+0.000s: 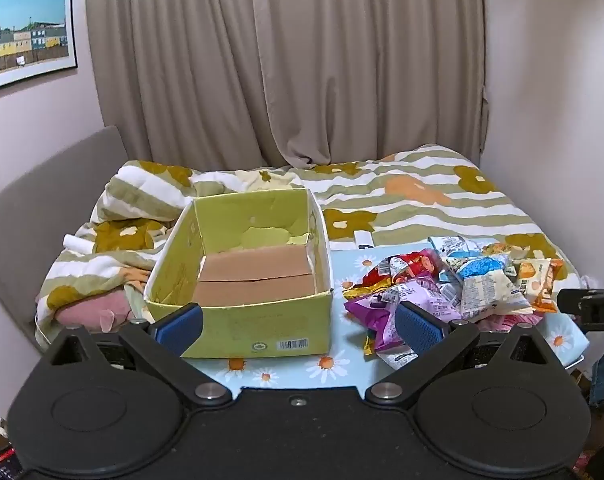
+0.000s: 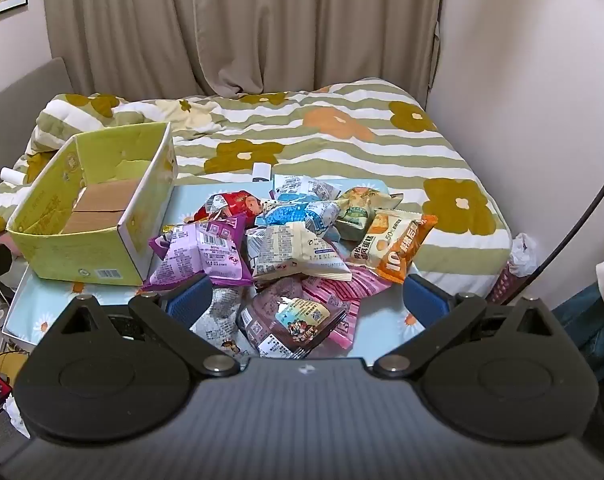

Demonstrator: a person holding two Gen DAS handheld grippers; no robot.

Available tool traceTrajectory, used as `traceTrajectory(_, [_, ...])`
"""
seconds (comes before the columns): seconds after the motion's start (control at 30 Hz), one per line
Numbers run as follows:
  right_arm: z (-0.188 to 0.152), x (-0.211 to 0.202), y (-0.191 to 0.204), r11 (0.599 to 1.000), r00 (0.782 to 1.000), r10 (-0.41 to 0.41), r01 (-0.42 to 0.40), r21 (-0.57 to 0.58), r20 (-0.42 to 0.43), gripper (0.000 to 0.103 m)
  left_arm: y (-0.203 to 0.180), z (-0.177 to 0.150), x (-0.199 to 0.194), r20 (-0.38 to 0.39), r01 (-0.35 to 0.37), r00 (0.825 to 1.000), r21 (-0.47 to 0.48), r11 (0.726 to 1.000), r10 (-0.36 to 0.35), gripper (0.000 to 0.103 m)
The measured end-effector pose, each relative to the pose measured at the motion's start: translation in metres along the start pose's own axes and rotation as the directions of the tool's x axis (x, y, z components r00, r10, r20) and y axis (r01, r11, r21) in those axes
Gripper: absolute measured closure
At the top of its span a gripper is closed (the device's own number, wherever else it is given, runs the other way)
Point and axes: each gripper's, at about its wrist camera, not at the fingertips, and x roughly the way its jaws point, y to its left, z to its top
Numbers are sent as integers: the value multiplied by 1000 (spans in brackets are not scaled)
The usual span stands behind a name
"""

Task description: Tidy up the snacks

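While both hand-held grippers, left hand-held gripper and right hand-held gripper, gape empty, crinkled multicoloured snack packets lie heaped at three o'clock of the yellow-green box.

Yellow-green box at nine o'clock; purple packet beside it; olive-striped, flowered quilt; daisy-print blue worktop.

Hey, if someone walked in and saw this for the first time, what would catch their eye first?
Probably the bright heap of snack packets piled on the flowered tray at the foot of the bed. Right beside it on the left stands an open yellow-green box, with only bare cardboard inside. Behind both spreads the striped quilt with big flowers.
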Motion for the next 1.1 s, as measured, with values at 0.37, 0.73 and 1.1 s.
traceTrajectory(0.37, [2, 4, -1, 1000, 1000, 5, -5, 1, 2, 0, 1, 0, 3, 33, -8, 999, -8, 1000, 8, 0])
traceTrajectory(0.73, [4, 7, -4, 1000, 1000, 8, -8, -1, 1, 0, 2, 1, 5, 28, -10, 1000, -16, 1000, 10, 0])
traceTrajectory(1.1, [5, 12, -2, 1000, 1000, 10, -10, -2, -3, 0, 0, 3, 5, 32, -15, 999, -15, 1000, 15, 0])
